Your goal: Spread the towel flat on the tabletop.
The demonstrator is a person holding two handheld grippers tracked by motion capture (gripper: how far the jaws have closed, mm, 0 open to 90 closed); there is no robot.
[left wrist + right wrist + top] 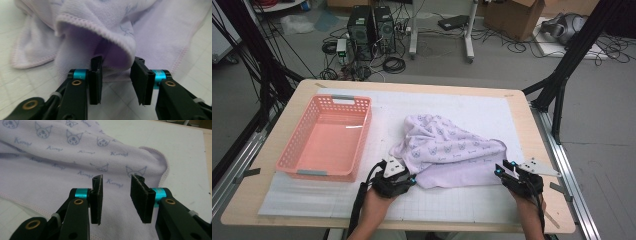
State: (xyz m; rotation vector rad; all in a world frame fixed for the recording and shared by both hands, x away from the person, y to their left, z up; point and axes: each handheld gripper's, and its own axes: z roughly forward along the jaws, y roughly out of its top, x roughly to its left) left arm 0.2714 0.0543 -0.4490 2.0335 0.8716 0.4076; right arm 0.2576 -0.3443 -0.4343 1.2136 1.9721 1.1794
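Observation:
A lilac towel [447,145] printed with small cat faces lies crumpled on the white mat, right of centre. My left gripper [411,177] sits at the towel's near left corner. In the left gripper view its jaws [116,62] stand on either side of a raised, hemmed fold of the towel [100,25]; the fold fills the gap at the tips without looking pinched. My right gripper [504,168] is at the towel's near right corner. In the right gripper view it [116,180] stands open just over the flat towel [62,157], nothing between the pads.
A pink plastic basket [365,131] stands empty at the left of the wooden table [277,150]. The white gridded mat [452,200] covers most of the top. Computers, cables and boxes lie on the floor beyond the far edge.

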